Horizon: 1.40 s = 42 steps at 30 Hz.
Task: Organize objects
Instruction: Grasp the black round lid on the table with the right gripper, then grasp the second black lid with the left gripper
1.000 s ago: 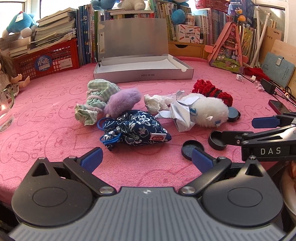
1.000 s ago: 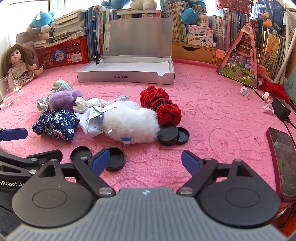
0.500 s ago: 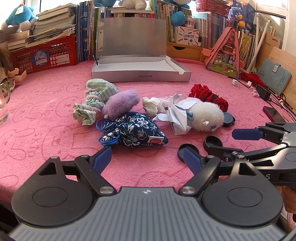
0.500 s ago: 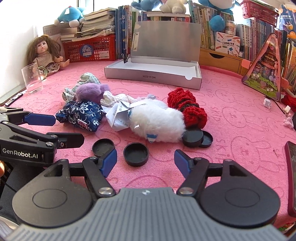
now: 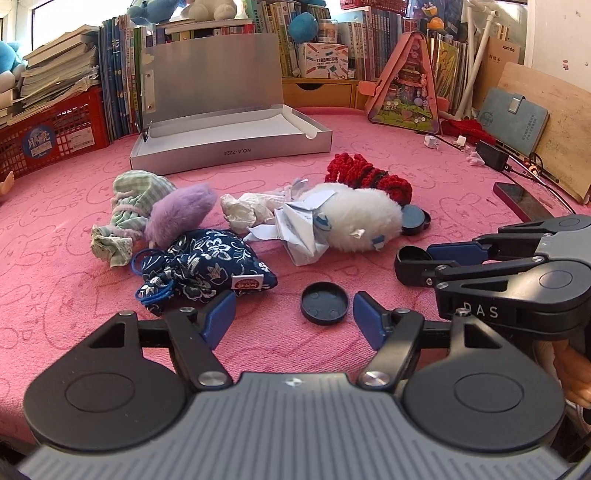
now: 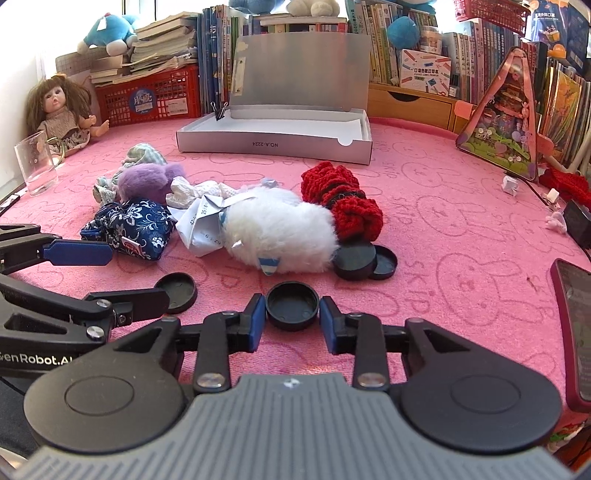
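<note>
The right tongs (image 6: 292,320) pinch a black lid (image 6: 292,305) at lower centre of their frame; the left tongs (image 5: 293,316), half open and closing, have a second lid (image 5: 324,302) just ahead, untouched, on the pink table (image 5: 443,192), box (image 5: 236,147) far beyond

Looks like someone's home, probably a kid's room or a study corner. The table has a pink bunny-print cloth (image 6: 461,206), and the back is crammed with books (image 6: 384,40) plus loose stacks on a red basket (image 6: 147,96). Plush toys (image 6: 107,33) sit up top, a doll (image 6: 61,110) leans in the corner, and there's a little pink toy house (image 6: 506,118). Phone (image 5: 524,201) and charger (image 5: 491,155) lie around too.
</note>
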Each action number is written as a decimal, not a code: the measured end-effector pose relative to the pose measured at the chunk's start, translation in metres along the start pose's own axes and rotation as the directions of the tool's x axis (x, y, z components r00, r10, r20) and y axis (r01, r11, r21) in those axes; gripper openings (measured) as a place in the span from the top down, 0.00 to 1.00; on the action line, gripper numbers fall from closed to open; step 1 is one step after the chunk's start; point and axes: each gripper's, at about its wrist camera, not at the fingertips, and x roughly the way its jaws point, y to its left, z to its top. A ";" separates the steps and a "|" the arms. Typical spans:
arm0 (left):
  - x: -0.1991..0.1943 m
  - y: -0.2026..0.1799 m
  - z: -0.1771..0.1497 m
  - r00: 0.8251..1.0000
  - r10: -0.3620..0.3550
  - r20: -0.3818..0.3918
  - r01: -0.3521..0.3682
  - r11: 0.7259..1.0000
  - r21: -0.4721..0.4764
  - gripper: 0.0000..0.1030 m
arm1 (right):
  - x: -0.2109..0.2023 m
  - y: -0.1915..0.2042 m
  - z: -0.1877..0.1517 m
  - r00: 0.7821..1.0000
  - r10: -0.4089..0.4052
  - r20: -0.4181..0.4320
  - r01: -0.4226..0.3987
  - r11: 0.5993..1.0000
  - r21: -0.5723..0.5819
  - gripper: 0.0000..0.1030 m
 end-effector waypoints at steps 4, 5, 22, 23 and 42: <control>0.009 -0.006 0.002 1.000 -0.026 -0.011 0.027 1.000 0.015 0.40 | 0.003 -0.002 -0.001 1.000 -0.022 0.001 0.022 1.000 -0.006 0.56; 0.013 -0.008 0.002 0.999 -0.029 -0.014 0.029 0.999 0.020 0.40 | 0.004 -0.002 -0.001 1.000 -0.025 0.006 0.025 1.000 -0.006 0.51; 0.018 -0.011 -0.002 1.000 0.006 0.007 -0.006 1.000 0.021 0.65 | 0.002 0.014 -0.001 0.999 -0.031 0.012 0.031 0.999 -0.005 0.63; 0.017 -0.011 -0.003 1.000 0.011 0.009 -0.011 1.000 0.016 0.65 | 0.002 0.017 0.000 0.999 -0.038 0.014 0.038 0.999 -0.004 0.63; 0.017 -0.002 -0.004 0.999 0.027 0.018 -0.027 0.999 -0.020 0.65 | 0.007 0.023 0.005 0.999 -0.039 0.013 0.039 0.999 -0.004 0.63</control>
